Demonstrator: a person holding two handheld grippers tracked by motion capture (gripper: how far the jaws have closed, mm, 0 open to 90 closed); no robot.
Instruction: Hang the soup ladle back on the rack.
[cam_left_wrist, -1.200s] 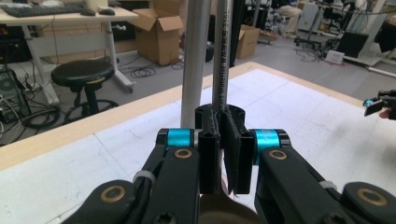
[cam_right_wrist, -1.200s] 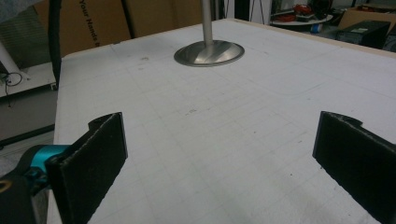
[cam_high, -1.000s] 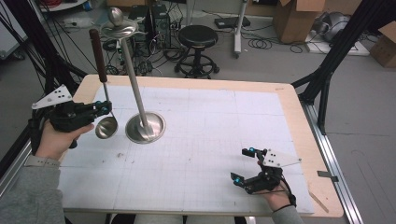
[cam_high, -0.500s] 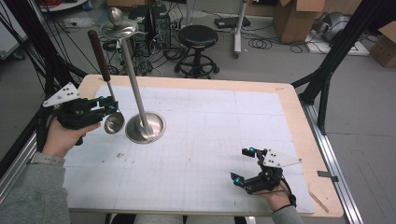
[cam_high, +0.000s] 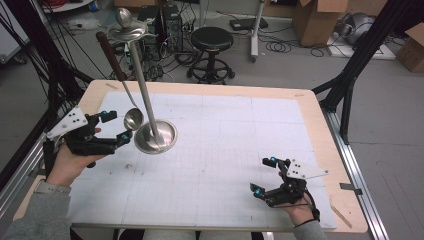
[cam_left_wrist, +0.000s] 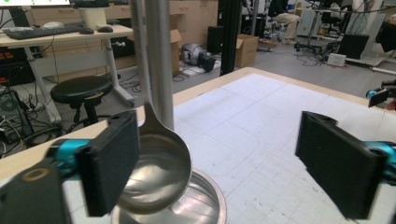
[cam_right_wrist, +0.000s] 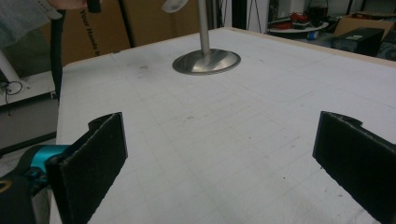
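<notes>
At the left side of the worktop (cam_high: 320, 125) a metal stand (cam_high: 150, 107) is sitting on its round base, its thin pole rising to a small disc and ball at the top. A ladle (cam_high: 127, 95) with a dark handle is hanging beside the pole, bowl down, just over the left edge of the base. From the high view I can't tell what is holding the handle's top end.

Left claw (cam_high: 117, 127) is hovering right at the ladle bowl, its jaws spread wide. In the left gripper view (cam_left_wrist: 219, 172) the bowl (cam_left_wrist: 156, 170) is lying just inside the left pad (cam_left_wrist: 109, 168), overlapping it, with the pole straight behind; I can't tell whether pad and bowl are touching. The right pad is standing well apart from the bowl. The hand (cam_high: 75, 162) gripping this claw is coming in over the worktop's left edge, grey sleeve behind it.

Right claw (cam_high: 265, 175) is resting low near the front right of the worktop, jaws also spread, nothing between them. Its own view (cam_right_wrist: 219, 158) is looking across the white gridded mat (cam_high: 225, 150) towards the stand base (cam_right_wrist: 206, 61), which is well apart from it.

A black stool (cam_high: 212, 42) and cardboard boxes (cam_high: 312, 20) are sitting on the floor beyond the worktop.
</notes>
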